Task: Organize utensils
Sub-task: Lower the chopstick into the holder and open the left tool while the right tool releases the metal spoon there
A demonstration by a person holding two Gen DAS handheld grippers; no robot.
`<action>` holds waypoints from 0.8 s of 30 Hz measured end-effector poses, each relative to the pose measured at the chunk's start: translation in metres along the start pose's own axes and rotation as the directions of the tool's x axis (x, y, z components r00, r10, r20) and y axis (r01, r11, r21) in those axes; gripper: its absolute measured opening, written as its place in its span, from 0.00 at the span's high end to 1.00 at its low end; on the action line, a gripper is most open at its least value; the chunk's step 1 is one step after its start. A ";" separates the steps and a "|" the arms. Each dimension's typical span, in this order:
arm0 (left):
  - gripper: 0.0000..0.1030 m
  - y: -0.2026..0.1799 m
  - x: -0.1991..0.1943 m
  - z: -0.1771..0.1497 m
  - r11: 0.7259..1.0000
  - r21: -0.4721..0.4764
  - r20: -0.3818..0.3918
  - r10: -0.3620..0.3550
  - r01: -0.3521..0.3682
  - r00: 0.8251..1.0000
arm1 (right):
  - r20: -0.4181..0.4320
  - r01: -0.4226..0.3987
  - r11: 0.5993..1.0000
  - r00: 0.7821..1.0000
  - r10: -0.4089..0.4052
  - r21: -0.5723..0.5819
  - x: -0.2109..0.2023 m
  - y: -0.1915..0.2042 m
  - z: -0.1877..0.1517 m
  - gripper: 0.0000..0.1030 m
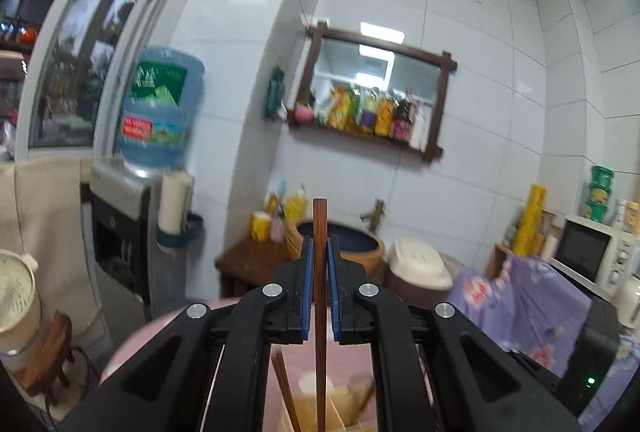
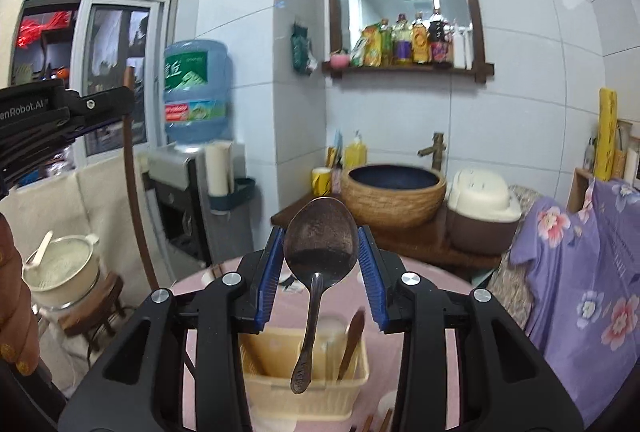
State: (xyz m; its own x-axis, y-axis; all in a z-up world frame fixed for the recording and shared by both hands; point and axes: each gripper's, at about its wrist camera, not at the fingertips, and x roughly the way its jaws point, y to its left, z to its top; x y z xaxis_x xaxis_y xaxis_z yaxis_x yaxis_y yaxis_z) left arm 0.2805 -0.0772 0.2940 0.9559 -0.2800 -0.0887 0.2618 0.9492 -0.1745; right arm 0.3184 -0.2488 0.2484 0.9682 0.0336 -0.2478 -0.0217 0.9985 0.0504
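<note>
My left gripper is shut on a dark wooden chopstick, held upright above a beige utensil holder that has other chopsticks in it. My right gripper is shut on the bowl of a metal spoon; the spoon's handle hangs down over the beige plastic holder on the pink table. A wooden utensil stands in the holder. The left gripper with its chopstick shows at the left of the right wrist view.
A water dispenser with a blue bottle stands left. A basin, a rice cooker and a purple floral cloth lie beyond the table. A cream pot on a stool is at lower left.
</note>
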 end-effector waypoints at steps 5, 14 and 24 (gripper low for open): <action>0.92 -0.002 0.037 -0.013 0.999 -0.008 0.017 0.036 -0.036 0.999 | 0.000 0.047 0.999 0.999 -0.047 0.005 0.031 -0.008 -0.002 0.63; 0.92 0.013 0.062 -0.093 0.997 -0.049 -0.103 0.054 -0.059 0.993 | -0.095 0.077 0.996 0.992 -0.080 -0.034 0.063 -0.008 -0.072 0.63; 0.92 0.025 0.068 -0.139 0.997 -0.054 -0.214 0.043 -0.056 0.976 | -0.165 0.060 0.996 0.984 -0.071 -0.073 0.071 -0.004 -0.120 0.63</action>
State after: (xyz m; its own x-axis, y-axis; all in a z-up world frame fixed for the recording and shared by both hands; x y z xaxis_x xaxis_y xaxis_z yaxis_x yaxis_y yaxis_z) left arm 0.3333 -0.0924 0.1468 0.9157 -0.2628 -0.3041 0.2003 0.9543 -0.2216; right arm 0.3575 -0.2450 0.1145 0.9129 -0.0307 -0.4070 0.0179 0.9992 -0.0353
